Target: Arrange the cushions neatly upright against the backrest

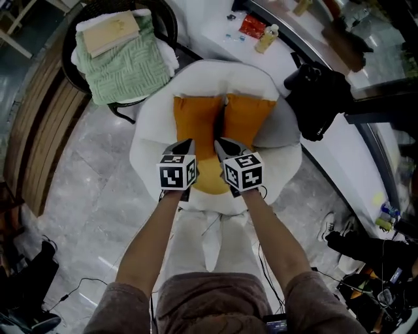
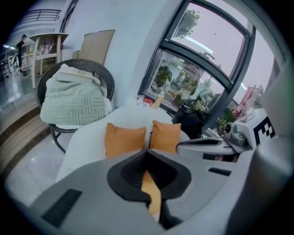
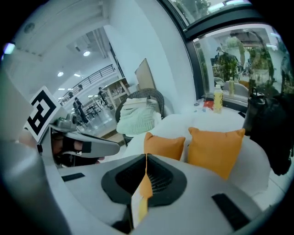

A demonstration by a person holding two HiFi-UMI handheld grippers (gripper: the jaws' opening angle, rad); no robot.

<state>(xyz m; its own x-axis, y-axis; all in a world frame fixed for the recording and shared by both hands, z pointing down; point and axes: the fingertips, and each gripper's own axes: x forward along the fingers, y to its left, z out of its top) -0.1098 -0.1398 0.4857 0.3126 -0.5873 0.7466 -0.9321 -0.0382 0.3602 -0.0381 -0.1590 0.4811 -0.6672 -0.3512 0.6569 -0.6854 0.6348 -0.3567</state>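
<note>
Two orange cushions stand upright side by side against the backrest of the white armchair [image 1: 147,140], the left one [image 1: 196,121] and the right one [image 1: 249,117]. A third orange cushion [image 1: 209,177] lies on the seat in front of them, mostly hidden by my grippers. My left gripper [image 1: 185,145] is shut on its left part, and orange fabric [image 2: 151,193] shows pinched in the left gripper [image 2: 147,150] jaws. My right gripper [image 1: 225,147] is shut on its right part, with orange fabric and a white tag [image 3: 140,197] clamped in the right gripper [image 3: 146,156] jaws.
A dark wicker chair [image 1: 166,19] with a green blanket [image 1: 127,68] and a book stands at the back left. A black bag [image 1: 317,98] sits on the white ledge [image 1: 215,36] to the right, with a bottle [image 1: 266,39] and a red packet [image 1: 252,26] behind. Cables and shoes lie on the floor.
</note>
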